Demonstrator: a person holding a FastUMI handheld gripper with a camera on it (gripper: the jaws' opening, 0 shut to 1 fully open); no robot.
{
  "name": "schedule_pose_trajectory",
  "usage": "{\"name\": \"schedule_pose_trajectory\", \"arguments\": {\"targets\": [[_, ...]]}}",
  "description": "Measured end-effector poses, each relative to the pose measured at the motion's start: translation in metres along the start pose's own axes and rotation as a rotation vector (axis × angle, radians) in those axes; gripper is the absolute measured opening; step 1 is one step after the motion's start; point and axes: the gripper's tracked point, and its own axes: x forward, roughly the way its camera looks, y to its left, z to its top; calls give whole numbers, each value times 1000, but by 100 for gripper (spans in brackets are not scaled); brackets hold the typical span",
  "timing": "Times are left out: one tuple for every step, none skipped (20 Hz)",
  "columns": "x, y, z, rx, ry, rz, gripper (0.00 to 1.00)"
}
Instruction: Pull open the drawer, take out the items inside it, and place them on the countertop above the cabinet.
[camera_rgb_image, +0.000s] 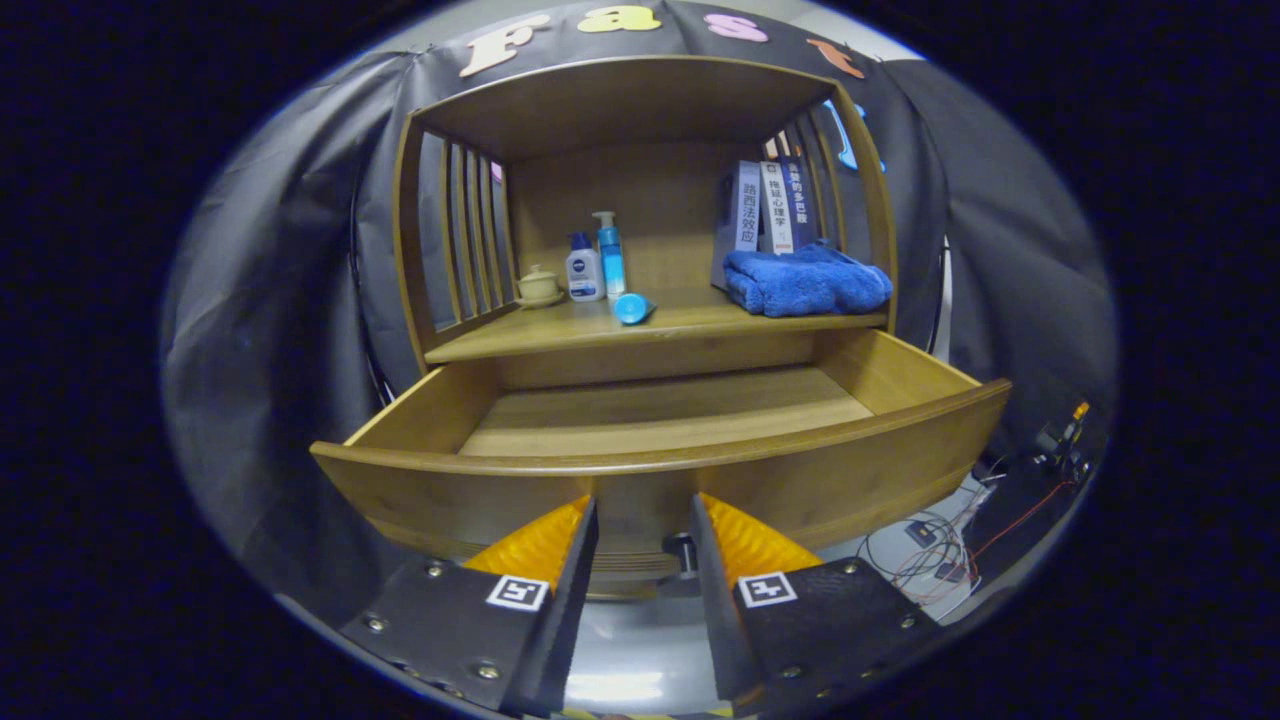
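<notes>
The wooden drawer (660, 470) is pulled out toward me, and its bare floor (665, 410) holds nothing I can see. On the countertop (560, 335) above it lie a blue tube (632, 308) on its side and a folded blue towel (805, 282). My gripper (642, 515) is open in front of the drawer's front panel, its fingers either side of the small dark knob (681, 549) without pressing on it.
At the back of the countertop stand a small ceramic pot (539, 285), a white bottle (584, 268), a blue pump bottle (611, 253) and several books (770, 205). Slatted side walls enclose the shelf. Cables and a device (1000, 510) lie on the floor to the right.
</notes>
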Motion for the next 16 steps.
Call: {"name": "schedule_pose_trajectory", "arguments": {"targets": [[6, 1, 6, -3, -4, 1, 55], [11, 2, 16, 4, -29, 5, 55], [20, 3, 16, 13, -16, 12, 55], [23, 3, 19, 13, -25, 10, 58], [36, 5, 18, 15, -25, 12, 61], [43, 5, 21, 21, -31, 17, 62], [46, 6, 25, 31, -38, 25, 63], [56, 7, 28, 38, -40, 33, 63], [62, 7, 29, 36, -39, 36, 63], [68, 8, 31, 33, -39, 35, 62], [74, 8, 34, 32, -39, 35, 62], [80, 9, 35, 36, -38, 38, 63], [85, 10, 38, 44, -39, 42, 63], [91, 11, 40, 46, -37, 45, 63], [97, 12, 42, 48, -36, 45, 63], [103, 11, 45, 45, -34, 43, 63]]}}
